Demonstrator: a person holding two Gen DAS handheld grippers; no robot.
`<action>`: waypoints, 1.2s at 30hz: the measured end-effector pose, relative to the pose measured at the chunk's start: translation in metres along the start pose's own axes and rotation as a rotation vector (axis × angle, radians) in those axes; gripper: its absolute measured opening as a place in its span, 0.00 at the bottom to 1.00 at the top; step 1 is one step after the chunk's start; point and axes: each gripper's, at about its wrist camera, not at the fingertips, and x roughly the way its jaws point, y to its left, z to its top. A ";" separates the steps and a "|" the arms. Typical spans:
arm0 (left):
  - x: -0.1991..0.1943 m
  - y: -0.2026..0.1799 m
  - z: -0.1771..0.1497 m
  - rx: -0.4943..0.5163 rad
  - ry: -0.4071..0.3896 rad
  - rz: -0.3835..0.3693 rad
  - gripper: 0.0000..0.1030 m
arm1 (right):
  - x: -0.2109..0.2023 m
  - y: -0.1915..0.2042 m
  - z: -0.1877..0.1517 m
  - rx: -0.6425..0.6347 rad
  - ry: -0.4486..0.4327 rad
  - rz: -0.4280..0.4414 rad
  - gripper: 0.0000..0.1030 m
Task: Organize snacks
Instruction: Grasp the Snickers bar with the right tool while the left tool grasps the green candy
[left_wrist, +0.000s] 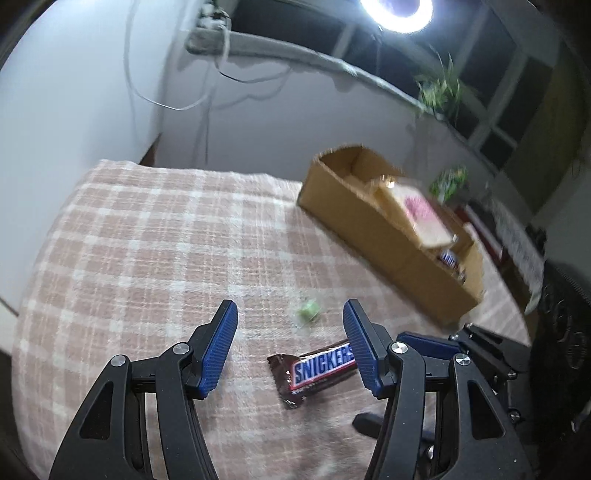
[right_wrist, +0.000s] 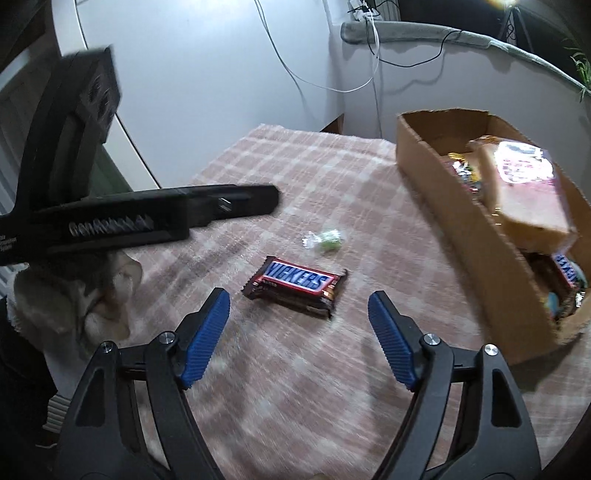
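A brown Snickers bar (left_wrist: 317, 369) (right_wrist: 295, 286) lies flat on the pink checked cloth (left_wrist: 147, 240). Just beyond it sits a small green wrapped candy (left_wrist: 308, 312) (right_wrist: 327, 238). My left gripper (left_wrist: 290, 308) hangs open above the cloth with nothing between its pads; its right finger (left_wrist: 360, 347) covers one end of the bar in this view. My right gripper (right_wrist: 299, 296) is open too, empty, with the bar just ahead of its fingertips. The open cardboard box (left_wrist: 369, 229) (right_wrist: 443, 192) at the right holds a pink-labelled packet (right_wrist: 524, 188), another Snickers and several more snacks.
The left gripper's black frame (right_wrist: 147, 214) reaches in from the left in the right wrist view, over a person's pale sleeve (right_wrist: 74, 302). White walls with hanging cables stand behind the table. Plants and a dark window are at the far right.
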 end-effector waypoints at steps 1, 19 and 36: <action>0.006 -0.002 0.001 0.029 0.018 -0.005 0.56 | 0.003 0.002 0.000 -0.001 0.002 -0.003 0.78; 0.061 -0.014 0.005 0.194 0.154 -0.062 0.35 | 0.036 0.004 0.007 0.008 0.005 -0.056 0.78; 0.048 0.021 0.007 0.094 0.086 -0.013 0.17 | 0.055 0.007 0.010 -0.021 0.045 -0.075 0.56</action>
